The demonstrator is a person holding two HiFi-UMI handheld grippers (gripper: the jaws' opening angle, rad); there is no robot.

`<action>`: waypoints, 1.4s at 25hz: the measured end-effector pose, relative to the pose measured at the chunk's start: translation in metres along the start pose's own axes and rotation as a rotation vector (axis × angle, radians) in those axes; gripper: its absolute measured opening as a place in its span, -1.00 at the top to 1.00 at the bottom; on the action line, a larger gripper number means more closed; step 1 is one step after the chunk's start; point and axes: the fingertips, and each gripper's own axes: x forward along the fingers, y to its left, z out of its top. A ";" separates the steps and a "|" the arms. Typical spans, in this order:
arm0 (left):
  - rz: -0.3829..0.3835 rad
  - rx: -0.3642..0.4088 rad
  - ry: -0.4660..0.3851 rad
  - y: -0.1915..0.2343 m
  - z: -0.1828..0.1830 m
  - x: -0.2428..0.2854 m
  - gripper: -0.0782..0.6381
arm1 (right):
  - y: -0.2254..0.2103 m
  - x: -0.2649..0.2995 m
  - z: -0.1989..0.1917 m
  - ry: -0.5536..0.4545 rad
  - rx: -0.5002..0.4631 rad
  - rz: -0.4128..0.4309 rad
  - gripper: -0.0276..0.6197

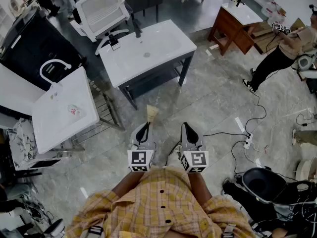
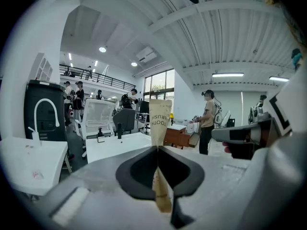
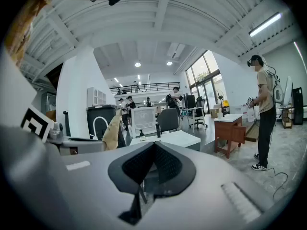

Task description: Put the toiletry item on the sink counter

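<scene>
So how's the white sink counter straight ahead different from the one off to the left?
The sink counter ahead stands on a dark frame and has a short black tap; the left sink counter has a metal frame and a white arched tap. A small packet lies on the left one; no packet shows on the one ahead. Both tops are white.
</scene>
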 end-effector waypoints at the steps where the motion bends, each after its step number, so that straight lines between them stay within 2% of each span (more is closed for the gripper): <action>1: 0.000 0.001 -0.003 -0.002 0.002 0.004 0.77 | -0.004 0.002 0.003 -0.005 -0.003 -0.002 0.91; 8: 0.010 0.011 -0.014 -0.021 0.015 0.030 0.77 | -0.035 0.011 0.013 -0.015 -0.010 0.016 0.91; 13: 0.019 -0.018 -0.052 -0.037 0.024 0.055 0.77 | -0.065 0.019 0.027 -0.047 -0.008 0.041 0.91; 19: 0.046 -0.010 -0.040 -0.065 0.030 0.081 0.77 | -0.100 0.018 0.035 -0.068 0.012 0.078 0.91; 25: 0.019 -0.010 -0.028 -0.101 0.035 0.095 0.77 | -0.127 0.010 0.036 -0.068 0.036 0.085 0.91; 31: 0.015 -0.010 0.029 -0.105 0.016 0.107 0.77 | -0.133 0.023 0.023 -0.026 0.050 0.097 0.91; 35: 0.019 -0.020 0.033 -0.099 0.014 0.121 0.77 | -0.136 0.038 0.020 -0.007 0.045 0.113 0.91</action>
